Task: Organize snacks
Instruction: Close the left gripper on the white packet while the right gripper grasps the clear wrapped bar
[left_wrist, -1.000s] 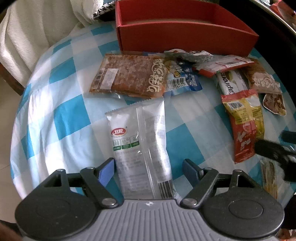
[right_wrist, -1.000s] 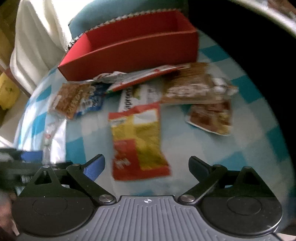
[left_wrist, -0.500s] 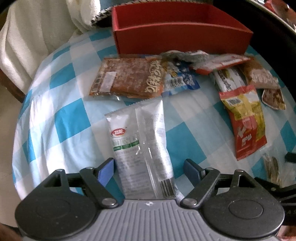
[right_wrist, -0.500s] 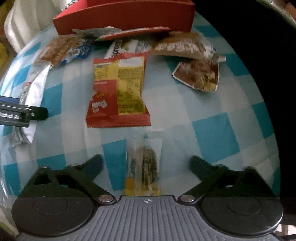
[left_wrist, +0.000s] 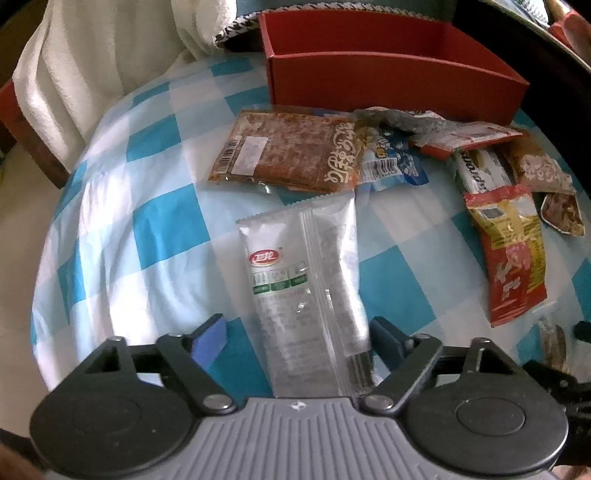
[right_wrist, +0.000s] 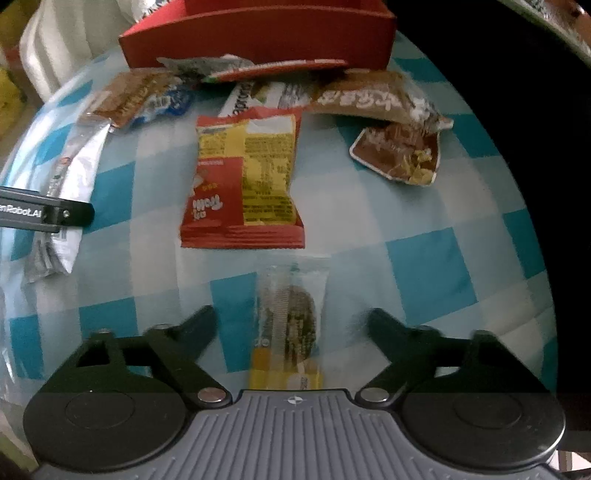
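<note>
Snacks lie loose: silver packet (left_wrist: 310, 288) between the left gripper's (left_wrist: 295, 328) spread jaws; close squarely before lifting toward the red box (left_wrist: 388, 88).

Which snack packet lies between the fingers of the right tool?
The small clear packet with a dark round snack inside and a yellow end. It lies between the open right tool fingers; the red-and-yellow packet lies farther ahead.

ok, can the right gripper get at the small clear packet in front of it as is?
Probably yes. The right gripper is open with the small clear packet lying flat between its fingers, and nothing covers it.
</note>
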